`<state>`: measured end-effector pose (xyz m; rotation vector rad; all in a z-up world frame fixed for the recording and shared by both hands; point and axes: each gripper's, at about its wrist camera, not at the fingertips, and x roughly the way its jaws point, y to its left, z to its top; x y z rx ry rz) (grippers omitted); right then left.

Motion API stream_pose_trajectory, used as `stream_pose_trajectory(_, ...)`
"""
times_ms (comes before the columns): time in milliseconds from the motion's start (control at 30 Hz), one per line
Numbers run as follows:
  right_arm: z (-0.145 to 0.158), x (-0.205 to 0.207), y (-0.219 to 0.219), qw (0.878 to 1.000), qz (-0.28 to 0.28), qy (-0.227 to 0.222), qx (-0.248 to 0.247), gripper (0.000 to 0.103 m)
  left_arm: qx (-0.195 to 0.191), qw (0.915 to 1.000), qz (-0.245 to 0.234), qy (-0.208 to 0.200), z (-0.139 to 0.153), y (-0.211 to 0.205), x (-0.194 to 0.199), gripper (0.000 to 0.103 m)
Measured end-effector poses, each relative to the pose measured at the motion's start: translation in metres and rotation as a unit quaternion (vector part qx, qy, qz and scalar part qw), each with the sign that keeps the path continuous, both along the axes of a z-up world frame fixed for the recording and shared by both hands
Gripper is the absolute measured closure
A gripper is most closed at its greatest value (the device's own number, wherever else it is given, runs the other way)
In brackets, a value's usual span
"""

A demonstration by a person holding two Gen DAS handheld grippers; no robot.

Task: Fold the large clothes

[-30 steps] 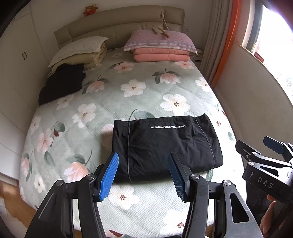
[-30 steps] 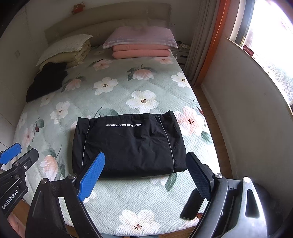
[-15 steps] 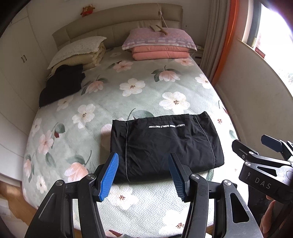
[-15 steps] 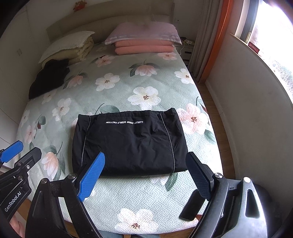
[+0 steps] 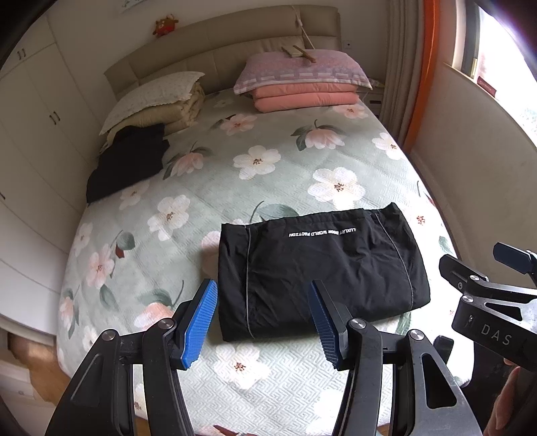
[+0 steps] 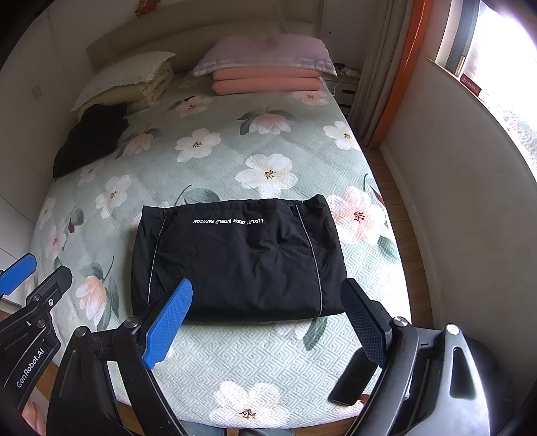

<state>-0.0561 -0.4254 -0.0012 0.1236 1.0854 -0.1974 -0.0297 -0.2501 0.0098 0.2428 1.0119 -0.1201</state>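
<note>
Your folded black garment (image 5: 319,271) is lying flat on the bed (image 5: 268,161), near the foot end, white lettering along its far edge. Both of your grippers are up over the foot of the bed, pointing down at it, not touching it.

Left gripper (image 5: 261,323): released, blue pads apart w/ nothing btwn them, just bedspread and the garment's near-left corner showing through the gap. Right gripper (image 6: 268,322): also released, jaws spread noticeably wider, the garment's near edge in the gap but no contact.

What differs btwn views:
- Left wrist cam shows a little red plush (image 5: 164,25) up on the wall above the headboard pretty clearly, plus wooden sticks (image 5: 298,53) on top of the purple pillow (image 5: 298,70). Right cam is too blurry up there to show the sticks.
- Right wrist cam gives you the wood floor (image 6: 402,214) alongside the bed and a nightstand (image 6: 345,87) by the curtain.
- Each cam catches the other gripper at its edge; left cam also shows a bit of your hand (image 5: 510,395) bottom right.

Other stuff on the bed: second dark garment (image 5: 131,161) far left by the cream bedding stack (image 5: 157,100), pink folded blankets (image 5: 302,97) under the purple pillow. No containers anywhere that I can see.
</note>
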Motion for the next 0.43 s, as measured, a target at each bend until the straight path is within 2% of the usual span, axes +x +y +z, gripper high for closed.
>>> stream_pose_trajectory(133,-0.0022,0.0010,-0.0013,1.000,-0.001,0.004,0.002,0.012,0.007,1.0000,0.006,-0.001,-0.0021,0.0020,0.0014,0.039)
stream_pose_trajectory(233,-0.0049,0.0015,-0.0015,1.000,-0.001,0.007,0.003,0.012,0.003,1.0000,0.008,0.004,-0.0044,0.0023,0.0015,0.039)
stream_pose_trajectory(367,-0.0065,0.0010,0.0002,1.000,0.003,0.008,0.002,0.012,-0.002,0.9997,0.020,-0.014,-0.0015,0.0064,-0.0005,0.039)
stream_pose_trajectory(433,-0.0066,-0.0004,0.0017,1.000,0.005,0.008,0.000,0.012,-0.011,0.9997,0.022,-0.004,-0.0022,0.0089,0.0009,0.039)
